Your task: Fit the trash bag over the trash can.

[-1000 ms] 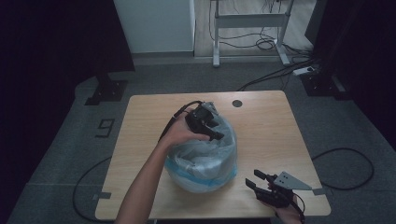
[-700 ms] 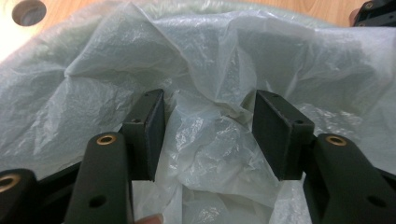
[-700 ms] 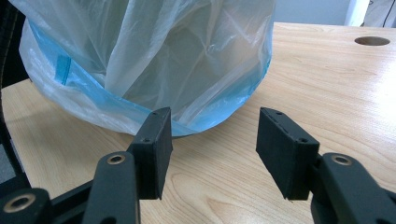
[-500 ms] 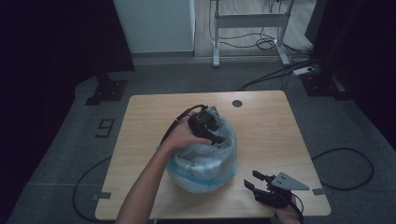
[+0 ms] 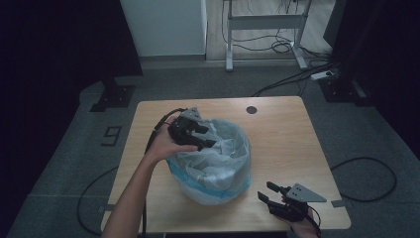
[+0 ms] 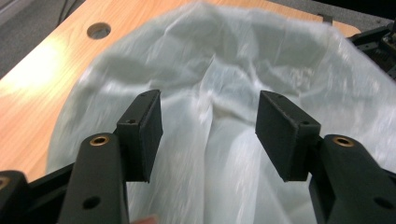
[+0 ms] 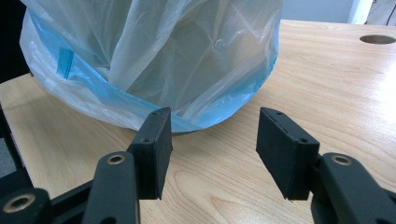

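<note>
left gripper (image 5: 202,140) shifted left over translucent blue-banded plastic bag (image 5: 213,166), jaws just opening, empty | right gripper (image 5: 266,193) open, empty, low over tabletop (image 5: 287,144)

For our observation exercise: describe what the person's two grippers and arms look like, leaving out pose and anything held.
Both the left gripper and right gripper are black, each with two flat rectangular jaws on arms fitted with brass-coloured rivets. Each carries a grey three-cornered plate on top, and a black cable trails from the left one. The left forearm is bare, with no sleeve in view.

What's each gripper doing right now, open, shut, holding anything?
Left gripper: open over the plastic bag, jaws just opened wider, nothing gripped.
Right gripper: open, empty, low over the table beside the bag.
</note>
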### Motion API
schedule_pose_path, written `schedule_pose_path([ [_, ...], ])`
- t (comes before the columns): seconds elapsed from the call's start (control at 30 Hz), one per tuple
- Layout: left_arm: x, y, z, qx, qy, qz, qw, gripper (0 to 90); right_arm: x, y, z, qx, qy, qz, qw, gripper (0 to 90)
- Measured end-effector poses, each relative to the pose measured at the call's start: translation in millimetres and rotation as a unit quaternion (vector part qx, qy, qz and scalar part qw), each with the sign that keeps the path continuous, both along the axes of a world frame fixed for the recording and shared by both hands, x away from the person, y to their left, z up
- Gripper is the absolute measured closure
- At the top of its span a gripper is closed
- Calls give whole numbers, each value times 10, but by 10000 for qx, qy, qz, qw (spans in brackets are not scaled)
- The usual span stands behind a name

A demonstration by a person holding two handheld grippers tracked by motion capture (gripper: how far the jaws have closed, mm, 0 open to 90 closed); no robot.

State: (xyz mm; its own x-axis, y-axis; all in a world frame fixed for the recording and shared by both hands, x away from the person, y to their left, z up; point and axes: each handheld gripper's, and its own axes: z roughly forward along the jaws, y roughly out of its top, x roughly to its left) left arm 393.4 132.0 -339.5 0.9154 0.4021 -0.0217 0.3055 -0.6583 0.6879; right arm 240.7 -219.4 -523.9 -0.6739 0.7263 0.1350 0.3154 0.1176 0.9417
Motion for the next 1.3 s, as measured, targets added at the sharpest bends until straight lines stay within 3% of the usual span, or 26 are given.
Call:
schedule_pose_path([
  [0.17, -4, 100, -91, 145, 109, 54, 9998, 436, 9, -6, -11, -9, 14, -14, 10000, 446],
  [0.33, -1, 46, -139, 445, 169, -48, 9989, 487, 7, 2, -15, -16, 13, -9, 10000, 446],
  [0.57, 17, -66, -231, 1062, 315, -116, 9938, 500, 6, -19, -14, 0, 11, -26, 10000, 446],
  [0.7, 17, -95, -255, 1124, 398, -131, 9928, 494, 8, -27, -13, -1, 7, -31, 10000, 446],
  [0.83, -9, -76, -238, 1036, 332, -145, 9940, 465, 8, -24, -15, -20, 8, -25, 10000, 445],
  [1.0, -93, 30, -144, 610, 171, -112, 9979, 432, 12, -28, -16, -34, 3, -34, 10000, 444],
  [1.13, -194, 122, -68, 366, 47, -114, 9993, 425, 11, -23, -17, -36, -2, -34, 10000, 442],
  [1.3, -355, 148, -52, 364, -8, -260, 9990, 424, 8, -7, -21, -49, 11, -26, 10000, 440],
])
